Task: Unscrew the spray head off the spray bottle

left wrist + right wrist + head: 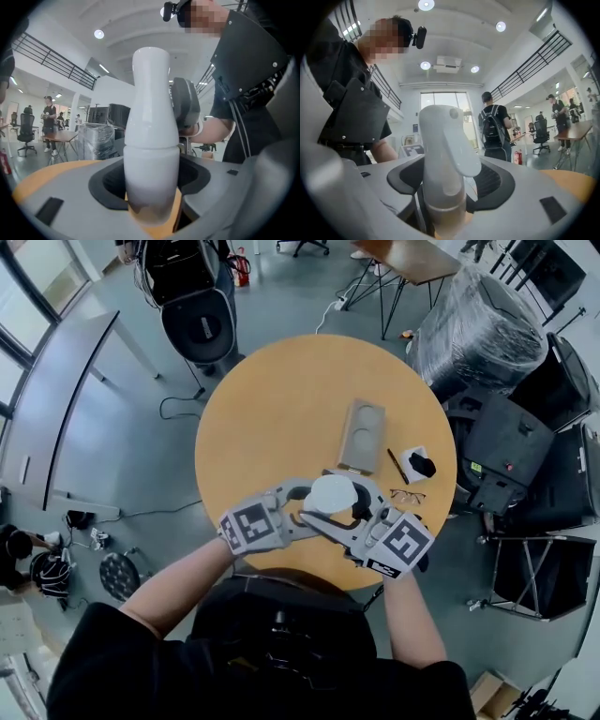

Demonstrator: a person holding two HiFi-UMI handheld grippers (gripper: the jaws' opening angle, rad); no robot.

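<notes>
Round wooden table (272, 418): tray (361, 435), pen (397, 466), glasses (407, 496).

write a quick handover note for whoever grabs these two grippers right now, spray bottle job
Left gripper: fingers look closed on the bottle, which is upright near the person's edge of the table.
Right gripper: fingers sit either side of the base of the spray head; whether they press on it cannot be told.
Done: both grippers are in place at the bottle.
Left: the spray head is still on the bottle. Grip it with the right, twist it off while the left keeps the bottle steady, then lift it clear.
</notes>
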